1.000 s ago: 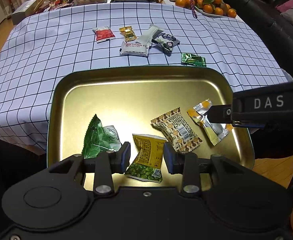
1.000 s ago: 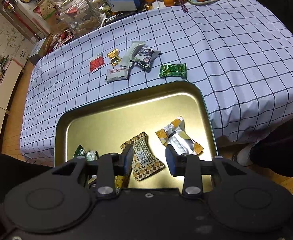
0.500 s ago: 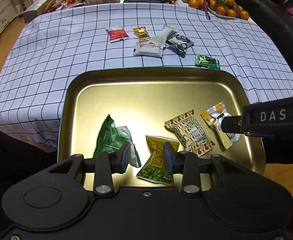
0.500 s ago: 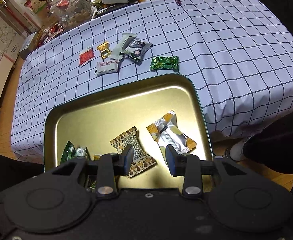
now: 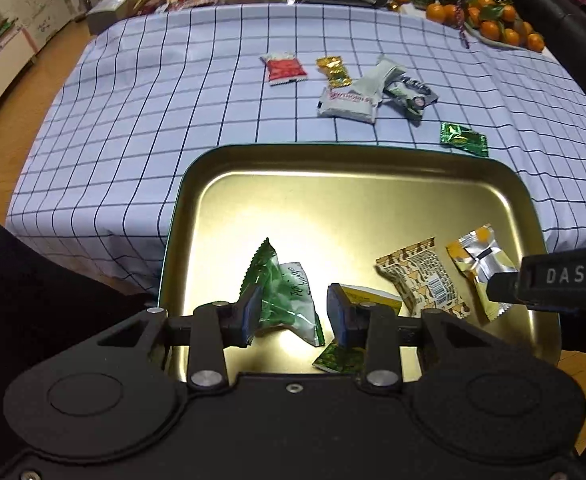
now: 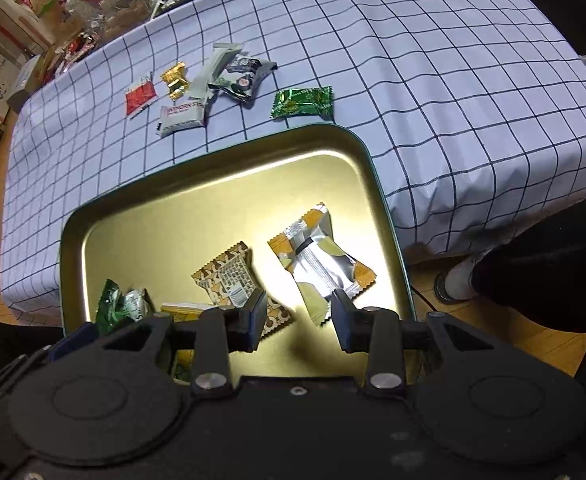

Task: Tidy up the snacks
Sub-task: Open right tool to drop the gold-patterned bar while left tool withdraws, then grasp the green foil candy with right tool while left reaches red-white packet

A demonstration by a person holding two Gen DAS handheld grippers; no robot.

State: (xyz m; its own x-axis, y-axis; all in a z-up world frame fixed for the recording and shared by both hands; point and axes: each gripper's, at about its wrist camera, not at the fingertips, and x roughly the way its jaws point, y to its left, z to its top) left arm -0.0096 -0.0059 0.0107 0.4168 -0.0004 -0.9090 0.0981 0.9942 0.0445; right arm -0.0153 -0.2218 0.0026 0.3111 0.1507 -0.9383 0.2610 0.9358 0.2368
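While above the gold tray (image 5: pixel 373 168), both tools gaping, four snacks inside.

yellow-green packet (image 5: pixel 347 344) half hidden behind left gripper (image 5: pixel 293 316), white packet's lettering (image 5: pixel 351 98) blurred

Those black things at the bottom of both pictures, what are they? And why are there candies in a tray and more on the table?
They are tongs that a person holds, one in each hand. A small camera sits on each, looking along its two fingers, so each picture is that tool's own view. One picture comes from the left tongs, the other from the right tongs.

Both hang over a gold metal tray on a checked tablecloth. Four snacks lie in the tray: a green packet, a yellow-green packet, a brown patterned packet and a silver-orange packet.

More wait on the cloth, among them a red packet, a gold candy and a green candy.

Both tongs stand open and hold nothing.
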